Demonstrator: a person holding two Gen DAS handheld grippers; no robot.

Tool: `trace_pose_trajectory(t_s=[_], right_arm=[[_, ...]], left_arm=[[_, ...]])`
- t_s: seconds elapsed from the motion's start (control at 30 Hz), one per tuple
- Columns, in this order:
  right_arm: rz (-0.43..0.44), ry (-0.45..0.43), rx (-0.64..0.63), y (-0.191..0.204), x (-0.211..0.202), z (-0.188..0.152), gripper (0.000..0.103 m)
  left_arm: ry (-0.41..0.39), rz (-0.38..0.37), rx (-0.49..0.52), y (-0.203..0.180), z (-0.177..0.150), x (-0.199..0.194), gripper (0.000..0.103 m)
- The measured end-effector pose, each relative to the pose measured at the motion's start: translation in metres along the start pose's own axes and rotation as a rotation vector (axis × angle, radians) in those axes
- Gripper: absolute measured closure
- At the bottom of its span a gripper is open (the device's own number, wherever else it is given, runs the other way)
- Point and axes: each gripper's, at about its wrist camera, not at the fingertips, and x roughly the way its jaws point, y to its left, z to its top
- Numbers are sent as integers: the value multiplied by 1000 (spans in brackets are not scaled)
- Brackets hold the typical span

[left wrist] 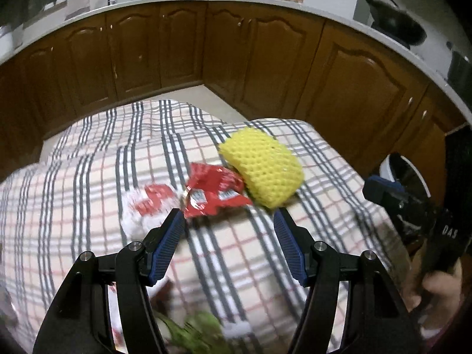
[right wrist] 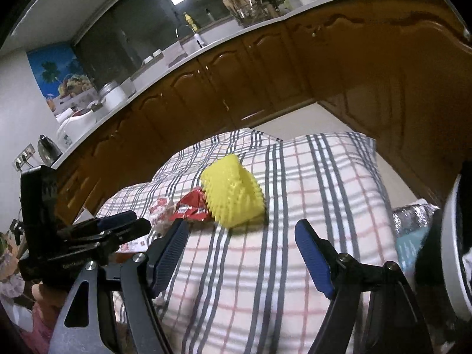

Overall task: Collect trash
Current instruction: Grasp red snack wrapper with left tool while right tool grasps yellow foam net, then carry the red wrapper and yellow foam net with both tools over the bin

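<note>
Left wrist view shows brown kitchen cabinets point(left wrist: 183, 56) curving behind a worktop covered by a checked cloth point(left wrist: 88, 177) of grey and red lines. On the cloth lies a yellow foam net point(left wrist: 262, 166), touching a crumpled red wrapper point(left wrist: 216, 190) on its left, with a blurred red-and-white wrapper point(left wrist: 149, 206) just beside that. Green leaves point(left wrist: 194, 333) show blurred at the bottom edge. The left gripper point(left wrist: 228, 221) has its jaws standing well apart with nothing between them, just short of the red wrapper. In the right wrist view the right gripper point(right wrist: 242, 230) also holds its jaws wide and empty, near the yellow foam net point(right wrist: 233, 194)
</note>
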Motion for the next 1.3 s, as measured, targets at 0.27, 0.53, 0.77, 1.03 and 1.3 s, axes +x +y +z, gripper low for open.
trace_pose_trajectory(t_s=[0.27,0.53,0.77,1.03,1.3], right_arm=[[20,53,10,1,44,26,36],[2,148,-2,1,87,28,71],[-9,112,50,-15,62,15,93],[19,29,78,-23,7,1,94],[5,-65,112,-39,-51,-10,94]], left_arm=[[95,17,93,7,27,38,39],[225,43,176,5,29,84,65],[220,17,202,-4,27,88,101],[158,-25,259,-31,20,64,102],[81,-98,238,-56,15,23,102]])
